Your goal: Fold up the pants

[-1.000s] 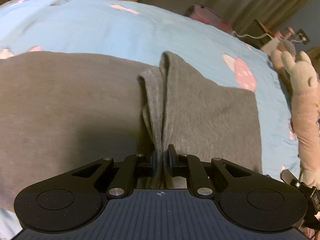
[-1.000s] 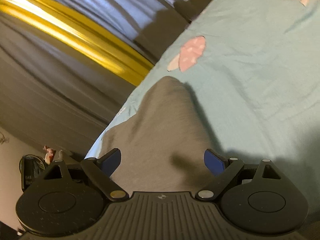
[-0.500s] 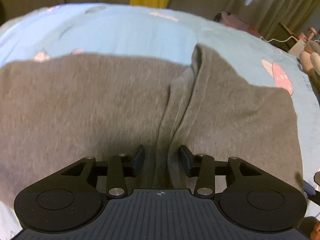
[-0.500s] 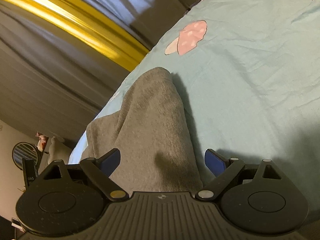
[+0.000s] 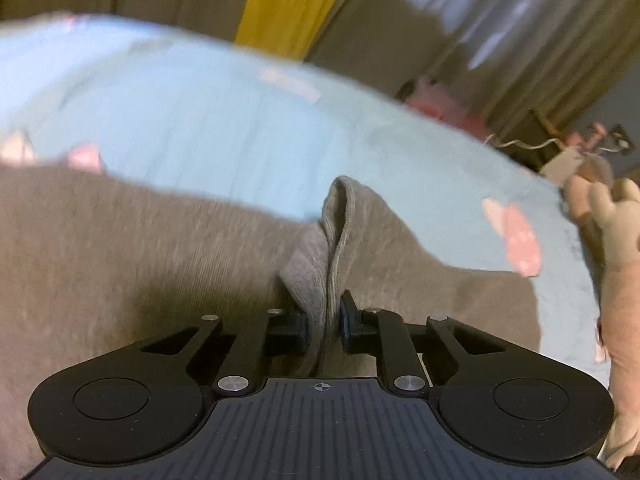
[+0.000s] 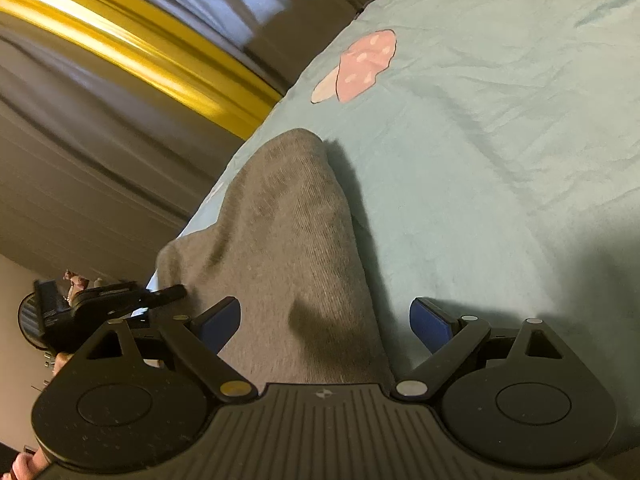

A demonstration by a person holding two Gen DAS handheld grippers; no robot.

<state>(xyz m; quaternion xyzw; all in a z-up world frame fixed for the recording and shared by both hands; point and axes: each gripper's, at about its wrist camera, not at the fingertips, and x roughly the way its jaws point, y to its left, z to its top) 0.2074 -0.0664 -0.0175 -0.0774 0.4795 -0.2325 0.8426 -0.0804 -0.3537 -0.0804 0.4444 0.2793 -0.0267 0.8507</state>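
Note:
Grey knit pants (image 5: 140, 264) lie spread across a light blue bed sheet (image 5: 220, 128). A raised ridge of the fabric (image 5: 336, 216) runs up from my left gripper (image 5: 325, 322), whose jaws are closing with that fold pinched between the pads. In the right wrist view a hump of the same pants (image 6: 280, 240) lies under my right gripper (image 6: 326, 320). Its blue pads (image 6: 222, 320) stand wide apart on either side of the cloth without touching it. A black tool, apparently the left gripper (image 6: 120, 296), shows at the left edge of that view.
The sheet (image 6: 500, 140) carries pink mushroom prints (image 6: 360, 64). A plush rabbit (image 5: 616, 248) lies at the bed's right edge, with cables and small items behind it. Grey and yellow curtains (image 5: 292, 4) hang beyond the bed.
My left gripper let go of the ridge, stood open around it, then closed on it again a little farther along. The right gripper stayed open, and a black tool came into its view.

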